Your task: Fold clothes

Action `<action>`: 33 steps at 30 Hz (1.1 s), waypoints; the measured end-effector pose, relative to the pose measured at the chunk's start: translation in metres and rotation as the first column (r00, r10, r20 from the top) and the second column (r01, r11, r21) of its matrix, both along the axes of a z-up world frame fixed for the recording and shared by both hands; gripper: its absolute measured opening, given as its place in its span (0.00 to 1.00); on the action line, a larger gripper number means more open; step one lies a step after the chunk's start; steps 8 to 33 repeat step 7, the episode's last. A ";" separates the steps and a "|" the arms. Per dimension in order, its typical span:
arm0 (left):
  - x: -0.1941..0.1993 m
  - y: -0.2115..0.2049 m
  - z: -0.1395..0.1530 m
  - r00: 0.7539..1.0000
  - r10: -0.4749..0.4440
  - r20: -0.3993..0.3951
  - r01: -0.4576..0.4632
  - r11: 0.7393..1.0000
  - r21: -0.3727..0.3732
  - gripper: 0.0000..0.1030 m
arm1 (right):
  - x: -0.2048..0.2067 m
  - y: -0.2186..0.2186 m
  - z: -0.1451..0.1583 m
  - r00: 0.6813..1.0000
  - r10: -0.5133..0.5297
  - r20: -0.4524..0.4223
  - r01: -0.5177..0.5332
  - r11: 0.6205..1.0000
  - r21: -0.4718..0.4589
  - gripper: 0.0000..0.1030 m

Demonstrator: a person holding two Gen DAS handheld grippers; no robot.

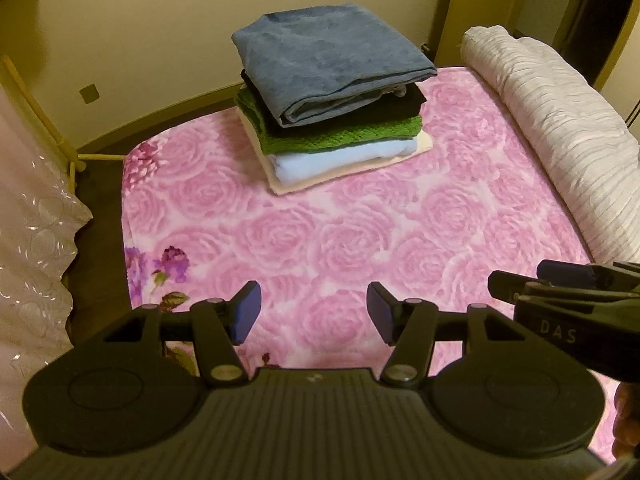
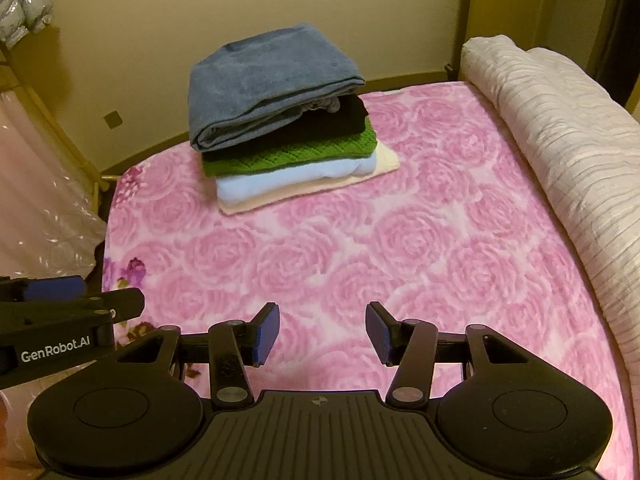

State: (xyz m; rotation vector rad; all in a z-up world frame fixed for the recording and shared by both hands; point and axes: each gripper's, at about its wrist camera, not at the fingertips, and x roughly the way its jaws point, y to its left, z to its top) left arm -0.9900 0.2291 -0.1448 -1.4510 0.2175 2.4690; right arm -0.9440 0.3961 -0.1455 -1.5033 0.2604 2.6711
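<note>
On the pink bed [image 1: 360, 240], the stack of folded clothes [image 1: 332, 108] sits well beyond both grippers — left gripper [image 1: 314, 312], right gripper [image 2: 322, 334] — fingers apart, empty.

Warm dim light, soft fisheye-bent edges.

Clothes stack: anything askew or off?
Slightly. The blue-grey towel on top overhangs the stack's left side, and a bit of pale cloth bunches out under its right edge. The lower layers sit stepped, not flush. Nothing spilled or damaged.
</note>
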 end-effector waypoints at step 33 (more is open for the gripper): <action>-0.015 -0.001 -0.007 1.000 0.018 0.003 -0.018 1.000 0.000 0.53 | -0.017 0.001 -0.007 1.000 0.014 0.010 -0.014 1.000 -0.003 0.50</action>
